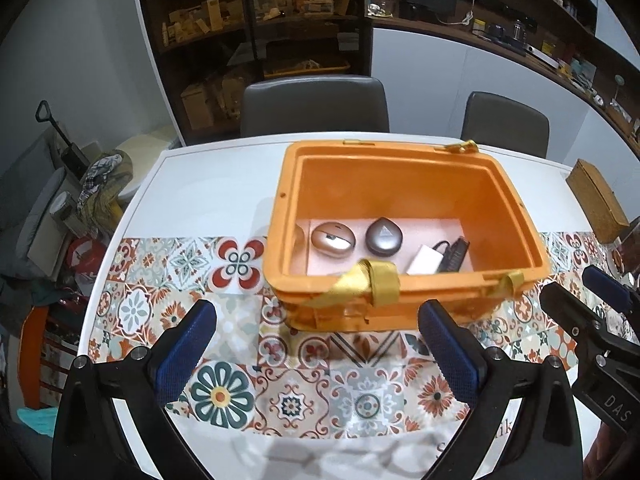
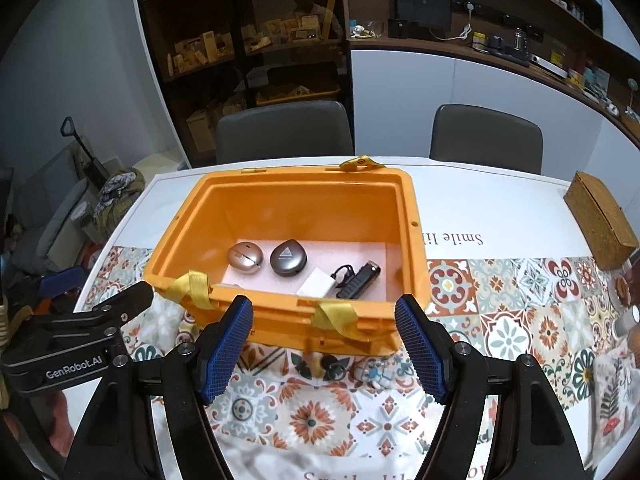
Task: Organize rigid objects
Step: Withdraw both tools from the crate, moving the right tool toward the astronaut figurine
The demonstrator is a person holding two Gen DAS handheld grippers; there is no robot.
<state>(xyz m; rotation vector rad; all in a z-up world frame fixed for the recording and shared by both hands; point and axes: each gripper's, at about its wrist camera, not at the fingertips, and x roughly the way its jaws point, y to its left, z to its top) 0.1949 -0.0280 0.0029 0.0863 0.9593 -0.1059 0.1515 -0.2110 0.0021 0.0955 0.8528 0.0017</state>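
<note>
The orange box [image 2: 288, 208] stands open on the tiled tablecloth [image 2: 500, 320], and the things to organize already lie on its pink floor. From left to right there are a rose-gold round case [image 2: 245, 257], a grey drop-shaped case [image 2: 288, 258], a white adapter [image 2: 318, 283] and a black stick-shaped device [image 2: 359, 280] with a short cable. The black device lies with its long axis slanted, from the near wall toward the far right corner, and it touches the white adapter or lies just beside it; I cannot tell which.

Both tongs are in front of the near wall of the box, pointing down and forward, so every object lies ahead of them and below the rim. The left gripper [image 1: 318, 344] has its jaws spread wide and holds nothing. The right gripper [image 2: 324, 344] is opened about halfway and is also empty; the yellow strap [image 2: 332, 316] hangs on the wall between its pads, not touched.

The right gripper seems nearer to the adapter and the black device, the left one nearer to the two round cases. To reach inside, a gripper must pass over the near rim and its straps. The right half of the box floor has free room. Outside, a woven brown box [image 2: 600, 220] sits well apart at the right table edge.
</note>
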